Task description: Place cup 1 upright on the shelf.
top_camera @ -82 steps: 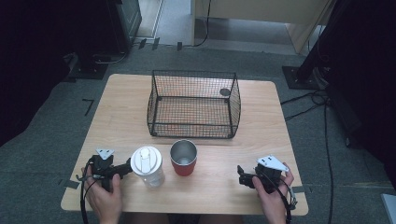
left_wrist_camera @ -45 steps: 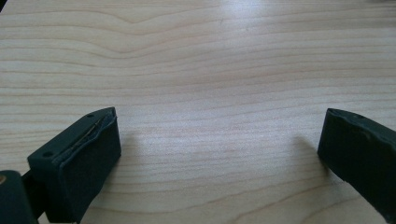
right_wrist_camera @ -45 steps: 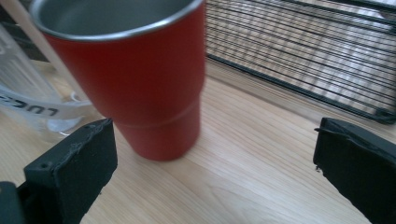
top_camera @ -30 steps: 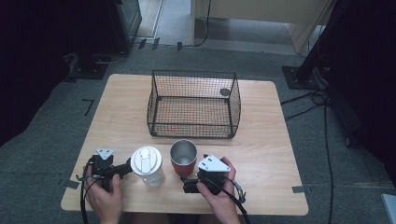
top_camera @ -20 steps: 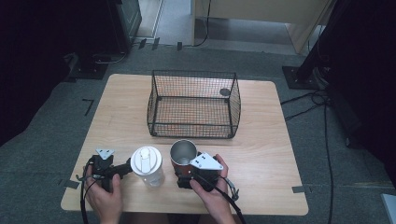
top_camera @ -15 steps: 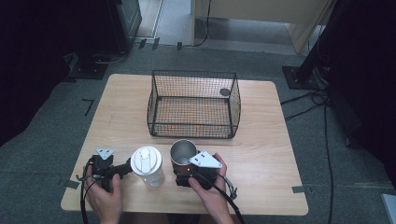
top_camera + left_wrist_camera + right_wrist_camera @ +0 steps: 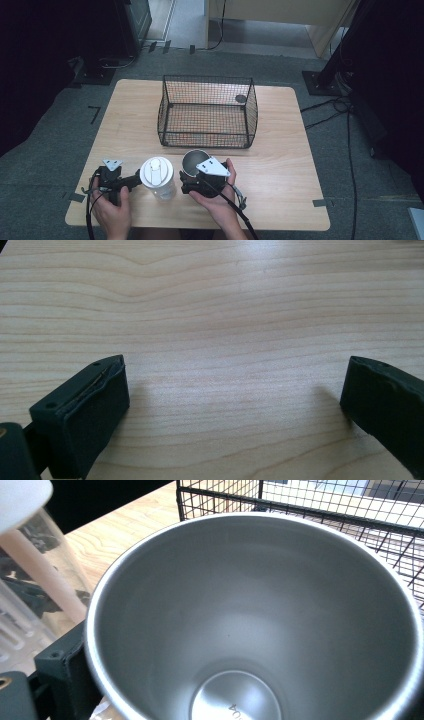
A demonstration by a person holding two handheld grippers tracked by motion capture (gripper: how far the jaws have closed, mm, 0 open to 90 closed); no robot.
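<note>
Two grippers sit low in the high view, and I hold one in each hand. At the lower left, my left gripper (image 7: 131, 181) rests near the front edge of the wooden table (image 7: 280, 165), its jaws spread wide over bare wood with nothing between them, pointing at the clear tumbler (image 7: 158, 178) with a white lid just beside them. Right of that tumbler stands the steel cup (image 7: 194, 161), upright, in the lower middle of the frame, just in front of the black wire basket (image 7: 207, 111). My right gripper (image 7: 189, 181) is at that cup; its jaws have just been opening, and in the right gripper view the cup (image 7: 260, 630) stands between them, but I cannot tell whether the pads press on it.
</note>
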